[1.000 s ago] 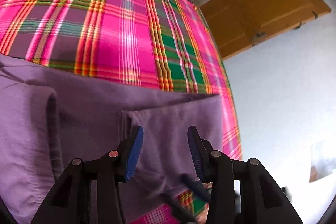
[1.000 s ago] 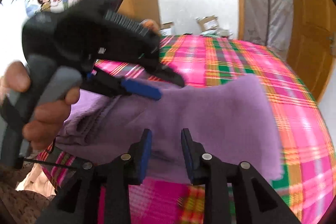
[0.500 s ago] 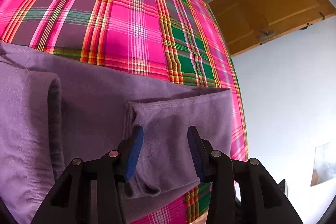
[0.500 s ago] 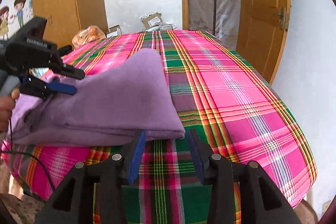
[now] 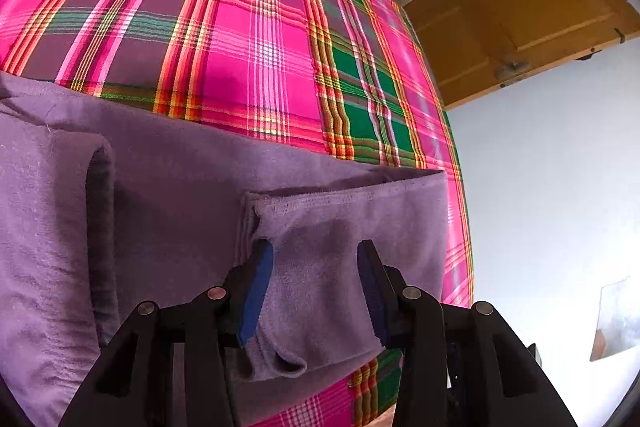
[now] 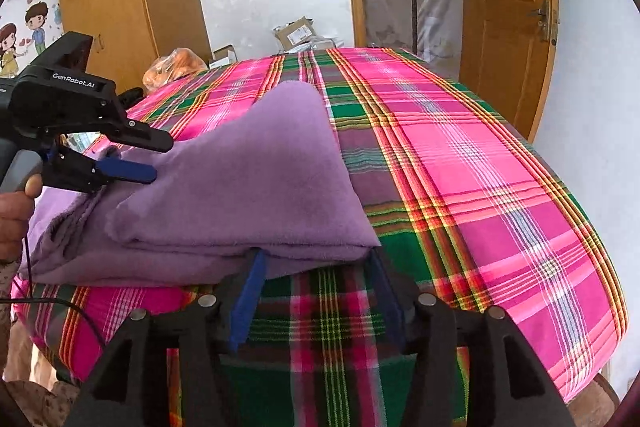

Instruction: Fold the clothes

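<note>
2 sets of tongs hover over 1 purple garment (image 6: 248, 187), and it lies folded in layers on the plaid bedspread (image 6: 480, 155), near the bed's front edge. A second ago that cloth was blurred and on the move in the right wrist view, with the left tongs (image 6: 132, 157) close to the lens; now the cloth is still and flat, and the right tongs (image 6: 316, 291) have backed off to the bedspread's front edge. My read: a fold has just been laid down and both tools have let go.

Left tongs (image 5: 316, 291) stand released, jaws wide apart, nothing pinched. A stitched cuff or hem end (image 5: 320, 267) of the garment lies directly below and between them, on top of the broader purple layer. To their left, a rolled fold (image 5: 96, 227) runs front to back.

Right tongs are also parted and empty. The garment's near folded edge sits just beyond their fingertips, seeming to brush them; whether it truly touches, I cannot tell.

Whether another fold is due or the garment is done, the frames do not settle.
</note>
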Demonstrator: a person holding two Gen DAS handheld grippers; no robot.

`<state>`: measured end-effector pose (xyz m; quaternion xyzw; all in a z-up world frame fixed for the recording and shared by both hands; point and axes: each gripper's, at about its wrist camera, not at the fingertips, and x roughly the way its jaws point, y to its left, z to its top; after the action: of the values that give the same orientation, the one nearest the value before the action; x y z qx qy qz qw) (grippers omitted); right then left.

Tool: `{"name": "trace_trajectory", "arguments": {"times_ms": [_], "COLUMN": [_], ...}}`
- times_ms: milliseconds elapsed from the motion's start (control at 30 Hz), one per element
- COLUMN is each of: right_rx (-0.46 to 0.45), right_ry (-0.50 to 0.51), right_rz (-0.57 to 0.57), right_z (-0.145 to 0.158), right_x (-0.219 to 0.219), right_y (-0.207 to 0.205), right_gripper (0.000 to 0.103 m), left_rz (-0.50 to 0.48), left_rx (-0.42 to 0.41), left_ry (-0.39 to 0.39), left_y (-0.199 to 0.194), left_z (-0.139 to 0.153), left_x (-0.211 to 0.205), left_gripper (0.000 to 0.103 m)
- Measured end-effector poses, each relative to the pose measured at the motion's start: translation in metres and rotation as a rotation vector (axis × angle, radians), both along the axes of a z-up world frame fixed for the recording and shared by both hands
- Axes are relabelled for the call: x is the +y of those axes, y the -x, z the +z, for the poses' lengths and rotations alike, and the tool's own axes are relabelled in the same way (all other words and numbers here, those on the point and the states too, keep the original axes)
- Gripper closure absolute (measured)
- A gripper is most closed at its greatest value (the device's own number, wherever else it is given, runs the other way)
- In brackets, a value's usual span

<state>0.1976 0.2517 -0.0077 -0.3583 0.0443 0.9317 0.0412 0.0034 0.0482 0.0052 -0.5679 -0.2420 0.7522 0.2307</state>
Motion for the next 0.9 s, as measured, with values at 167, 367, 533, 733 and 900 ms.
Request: {"name": "trace_trajectory", "arguments": {"times_ms": [167, 367, 533, 733, 900], "right_rx": [-0.001, 0.012, 0.032, 0.042, 0.036], "right_ry": [-0.074, -0.214, -0.197, -0.205, -0.283], "right_rz": [-0.037, -0.063, -0.044, -0.067, -0.127], "right_z": [-0.002, 0.001, 0.005, 0.011, 0.011], "right_x": [0.000, 0.001, 0.001, -0.001, 0.004], "right_y": [0.001, -0.003, 0.006, 0.022, 0.021], "right_gripper": [0.048, 0.048, 0.048, 0.049, 0.050], "left_rz": [0.000, -0.001, -0.001, -0.010, -0.029], "left_rx": [-0.005, -0.007, -0.010, -0.004, 0.005], "left_ry": [-0.008, -0.012, -0.014, -0.001, 0.012], "left_y": [0.000, -0.001, 0.000, 0.000, 0.000], "left_z": [0.001, 0.000, 0.001, 0.001, 0.000], "left_x": [-0.002, -0.002, -0.003, -0.002, 0.000], "left_gripper": [0.058, 0.058, 0.058, 0.058, 0.058]}}
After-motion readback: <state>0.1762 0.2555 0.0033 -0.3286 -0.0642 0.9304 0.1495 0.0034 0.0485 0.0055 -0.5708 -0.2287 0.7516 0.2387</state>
